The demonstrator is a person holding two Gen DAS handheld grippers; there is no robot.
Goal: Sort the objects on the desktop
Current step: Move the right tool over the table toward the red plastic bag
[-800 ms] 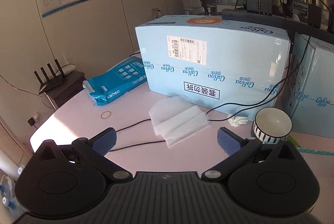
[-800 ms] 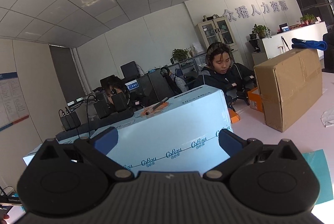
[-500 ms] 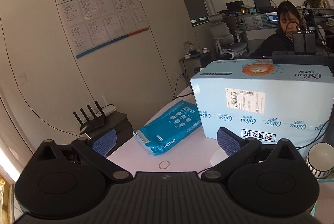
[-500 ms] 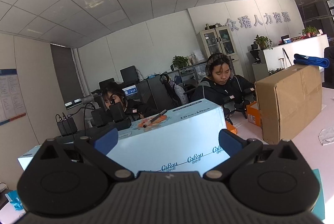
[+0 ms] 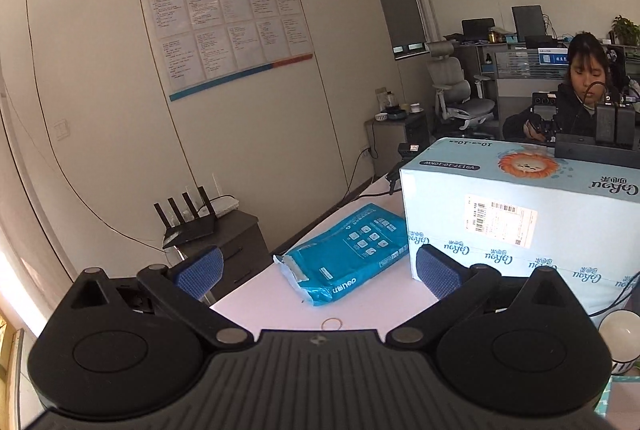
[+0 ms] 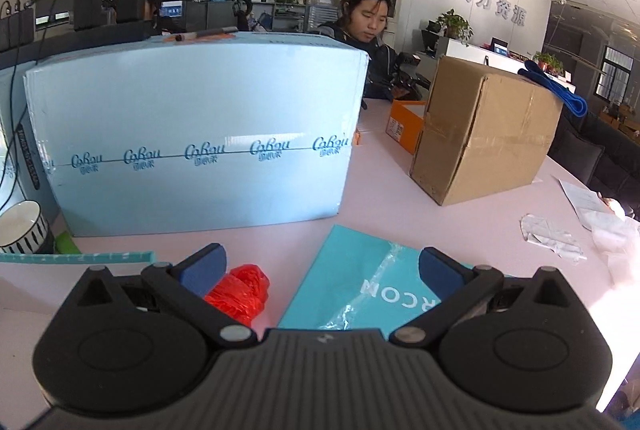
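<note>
My left gripper (image 5: 316, 270) is open and empty, raised above the pale pink table (image 5: 380, 294). Beyond it lie a blue Deli packet (image 5: 348, 254) and a rubber band (image 5: 332, 323). A white striped bowl (image 5: 622, 334) shows at the right edge. My right gripper (image 6: 320, 268) is open and empty, low over the table. A crumpled red plastic bag (image 6: 240, 290) lies by its left finger (image 6: 202, 270). A teal flat package (image 6: 360, 278) lies between the fingers. The bowl also shows in the right wrist view (image 6: 22, 230).
A large light-blue Cabou carton (image 5: 520, 213) stands on the table, seen too in the right wrist view (image 6: 192, 133). A brown cardboard box (image 6: 480, 133), an orange box (image 6: 404, 121), crumpled foil (image 6: 552, 234) and papers (image 6: 588, 197) lie right. A router (image 5: 188, 218) sits on a side cabinet.
My left gripper has tilted up and swung left, so the tissues and cable left its view. My right gripper has tilted down from the ceiling toward the table, bringing the red bag and teal package into view.
</note>
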